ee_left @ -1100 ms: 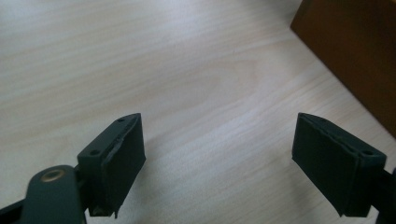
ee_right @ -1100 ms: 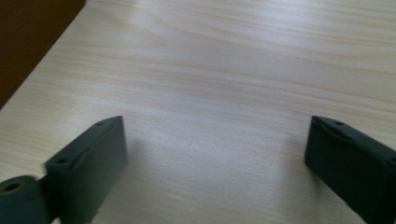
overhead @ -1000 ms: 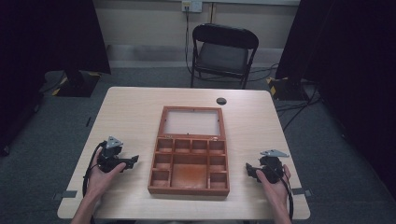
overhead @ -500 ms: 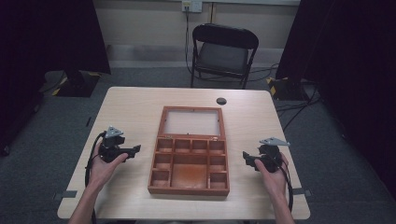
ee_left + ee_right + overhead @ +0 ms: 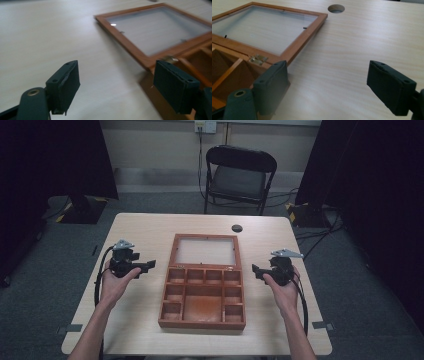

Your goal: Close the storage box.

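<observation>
Glossy wooden box [image 5: 202, 290], glass lid [image 5: 206, 251], matt table [image 5: 150, 227]

A compartment box [image 5: 202, 292] lies mid-table [image 5: 150, 227], its lid [image 5: 205, 251] opened flat behind it.

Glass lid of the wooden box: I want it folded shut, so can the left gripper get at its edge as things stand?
Probably yes: the left gripper is open, the lid lies flat, bare table between them.

Bare worktop [image 5: 150, 330] lies open on both sides of the wooden box [image 5: 202, 300], whose flat-lying glazed lid [image 5: 205, 251] takes the middle; a round hole [image 5: 237, 228] sits behind it.
</observation>
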{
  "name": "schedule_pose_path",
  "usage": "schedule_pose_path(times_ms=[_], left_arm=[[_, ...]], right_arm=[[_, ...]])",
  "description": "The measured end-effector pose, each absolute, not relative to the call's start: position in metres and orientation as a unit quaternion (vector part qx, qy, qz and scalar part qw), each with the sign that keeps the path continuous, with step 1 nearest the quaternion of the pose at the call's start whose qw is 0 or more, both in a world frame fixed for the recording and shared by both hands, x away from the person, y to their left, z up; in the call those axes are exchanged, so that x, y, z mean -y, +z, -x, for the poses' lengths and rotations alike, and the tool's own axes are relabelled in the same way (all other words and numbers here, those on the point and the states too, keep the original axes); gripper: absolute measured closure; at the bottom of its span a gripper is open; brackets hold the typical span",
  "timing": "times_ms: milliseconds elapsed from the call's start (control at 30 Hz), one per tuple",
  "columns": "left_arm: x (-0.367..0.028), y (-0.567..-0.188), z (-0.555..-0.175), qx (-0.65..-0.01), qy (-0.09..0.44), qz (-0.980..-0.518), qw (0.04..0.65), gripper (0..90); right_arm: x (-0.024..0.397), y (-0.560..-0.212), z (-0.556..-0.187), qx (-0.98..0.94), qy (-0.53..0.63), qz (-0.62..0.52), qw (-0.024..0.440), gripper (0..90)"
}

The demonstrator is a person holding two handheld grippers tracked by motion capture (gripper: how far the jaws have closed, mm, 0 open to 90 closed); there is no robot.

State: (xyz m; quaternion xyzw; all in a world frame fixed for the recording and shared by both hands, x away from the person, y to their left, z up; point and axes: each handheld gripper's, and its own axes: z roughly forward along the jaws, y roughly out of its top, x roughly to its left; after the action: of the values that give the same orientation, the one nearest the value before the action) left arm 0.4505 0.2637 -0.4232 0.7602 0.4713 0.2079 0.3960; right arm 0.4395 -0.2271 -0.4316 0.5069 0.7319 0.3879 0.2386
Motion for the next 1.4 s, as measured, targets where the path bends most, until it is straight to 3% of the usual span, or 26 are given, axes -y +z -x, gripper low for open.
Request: schedule_pose_path(times_ms=[500, 667, 1000, 1400], left_arm=[[-0.234, -0.408, -0.504, -0.455, 0.197, -0.772, 0.398, 22.8], [-0.222, -0.422, -0.517, -0.464, 0.175, -0.77, 0.401, 23.6], [-0.212, -0.448, -0.524, -0.474, 0.139, -0.771, 0.401, 26.5], [-0.205, -0.466, -0.53, -0.483, 0.086, -0.775, 0.397, 22.0]], right_arm=[[0.192, -0.417, -0.499, -0.752, 0.391, -0.484, 0.217, 15.5], [0.182, -0.425, -0.518, -0.754, 0.394, -0.496, 0.177, 16.0], [0.168, -0.452, -0.53, -0.767, 0.378, -0.497, 0.15, 15.9], [0.16, -0.472, -0.538, -0.756, 0.382, -0.523, 0.089, 14.5]])
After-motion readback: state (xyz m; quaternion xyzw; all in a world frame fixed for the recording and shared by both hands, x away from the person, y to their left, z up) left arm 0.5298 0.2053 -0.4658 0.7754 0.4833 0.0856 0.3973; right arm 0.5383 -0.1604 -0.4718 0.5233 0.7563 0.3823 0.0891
